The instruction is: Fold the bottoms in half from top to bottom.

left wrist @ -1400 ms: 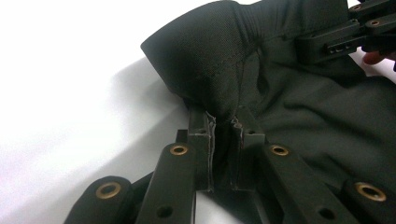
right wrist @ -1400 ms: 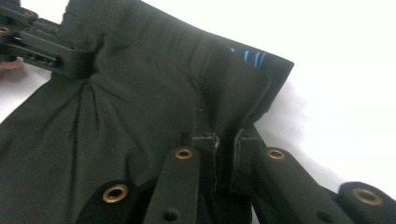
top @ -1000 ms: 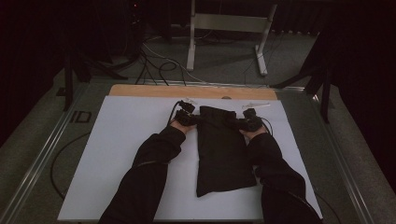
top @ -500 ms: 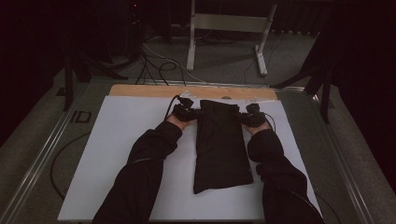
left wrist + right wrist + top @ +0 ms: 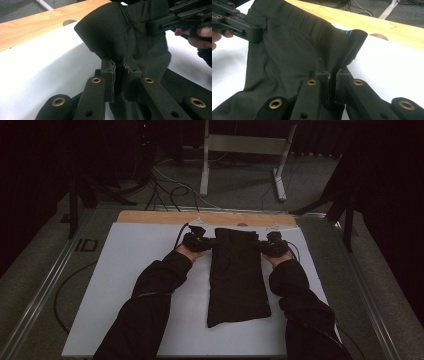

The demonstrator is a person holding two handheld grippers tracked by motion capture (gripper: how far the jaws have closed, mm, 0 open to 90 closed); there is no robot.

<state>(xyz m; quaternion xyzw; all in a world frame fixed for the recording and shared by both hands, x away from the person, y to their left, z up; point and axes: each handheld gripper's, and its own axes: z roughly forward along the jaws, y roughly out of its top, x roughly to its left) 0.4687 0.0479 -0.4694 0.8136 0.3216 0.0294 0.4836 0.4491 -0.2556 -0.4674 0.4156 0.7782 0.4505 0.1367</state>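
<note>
cloth (image 5: 237, 275) centre frame on white sheet (image 5: 125, 285), far edge raised | left gripper (image 5: 200, 241) pinches its upper-left corner | right gripper (image 5: 272, 246) pinches upper-right corner | both clamp opposite corners, likely to keep the cloth spread flat for folding

high view looks down, far — claw views close, sharing the dark cloth (image 5: 237, 275).

Cloth edge: I can't see the black cloth (image 5: 125, 40) where it runs between my left hand-held gripper (image 5: 119, 82) jaws.
Lower cloth: cut off below my right hand-held gripper (image 5: 332, 86).
</note>
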